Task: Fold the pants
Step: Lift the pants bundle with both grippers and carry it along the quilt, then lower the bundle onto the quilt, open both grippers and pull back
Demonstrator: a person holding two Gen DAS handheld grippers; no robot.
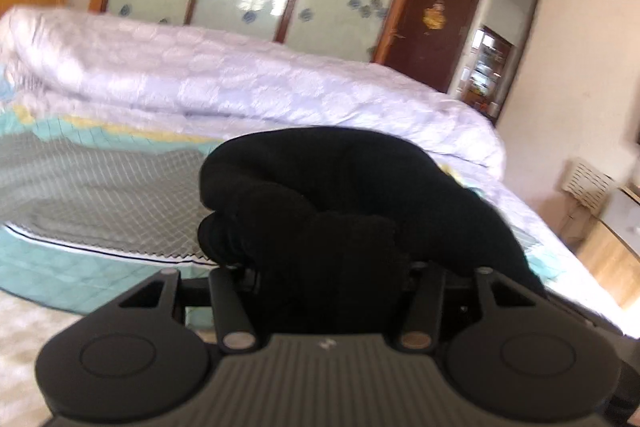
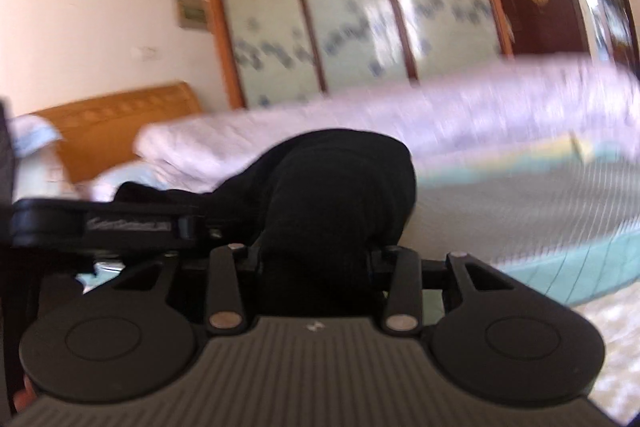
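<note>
From the left wrist camera I see the black pants point(image 1: 332, 195) bunched in a mound directly ahead of my left gripper point(image 1: 332, 267), raised above the quilted bed point(image 1: 100, 187), with the rolled lilac duvet point(image 1: 240, 79) behind and a doorway point(image 1: 504, 39) at the far right that the other view shows only as a blur. The right wrist camera gives what the left lacks: the headboard point(image 2: 120, 115) at left, a wall panel point(image 2: 192, 11), and the other gripper's body point(image 2: 100, 223) lying edge-on just beside my right gripper point(image 2: 316, 259). That view is heavily motion-blurred. In it the pants point(image 2: 332, 187) run from a thin tail at left up to a rounded hump over my fingers, so their long axis lies roughly left to right between the two tools; in the left view the cloth trails down to the right. Waist and cuffs cannot be told apart. Both tools have their jaws drawn narrow with black fabric filling the gap, so each is clenched on the pants; the fingertips themselves are buried in cloth.
</note>
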